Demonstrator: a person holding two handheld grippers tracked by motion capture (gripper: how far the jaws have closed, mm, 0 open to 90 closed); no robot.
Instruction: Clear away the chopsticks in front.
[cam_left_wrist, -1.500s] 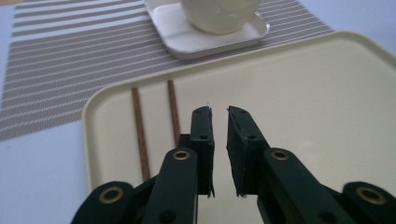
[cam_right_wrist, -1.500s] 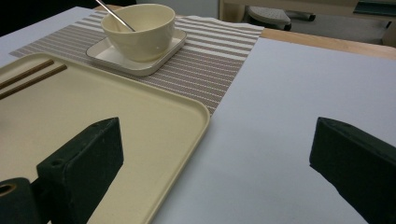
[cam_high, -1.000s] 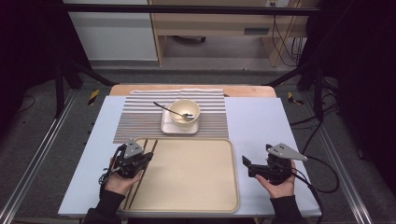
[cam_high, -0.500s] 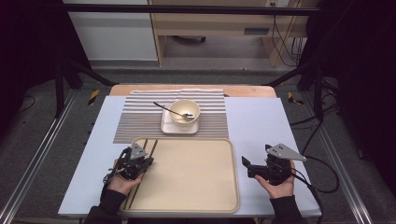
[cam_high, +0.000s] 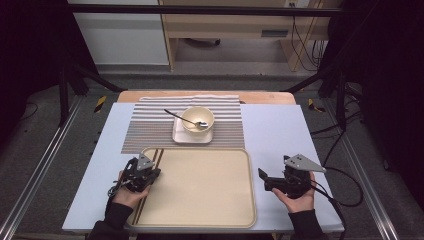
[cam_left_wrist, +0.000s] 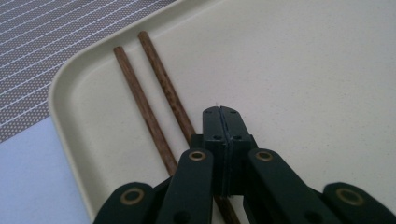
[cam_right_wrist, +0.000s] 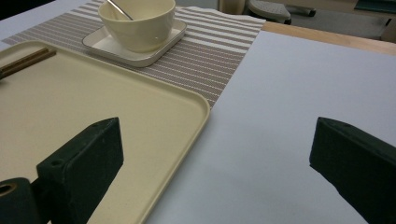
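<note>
Two brown chopsticks (cam_left_wrist: 144, 100) lie side by side along the left edge of a cream tray (cam_high: 210, 200), also visible as chopsticks (cam_high: 158, 156) in the high view. My left gripper (cam_left_wrist: 219, 112) is shut and hovers just over them. One stick runs beneath its closed jaws, and nothing shows between them. In the high view the left gripper (cam_high: 145, 172) sits over the tray's left side. My right gripper (cam_right_wrist: 219, 135) is open and empty over the pale table, and the right gripper (cam_high: 263, 178) stands just right of the tray.
Beyond the tray lies a striped placemat (cam_high: 150, 130). On it a square plate (cam_high: 192, 137) carries a cream bowl (cam_high: 197, 119) with a spoon (cam_high: 181, 117) leaning out to the left. The bowl (cam_right_wrist: 140, 23) shows far left in the right gripper view.
My left gripper has edged slightly right and inward over the chopsticks. The right gripper has stayed where it was.
</note>
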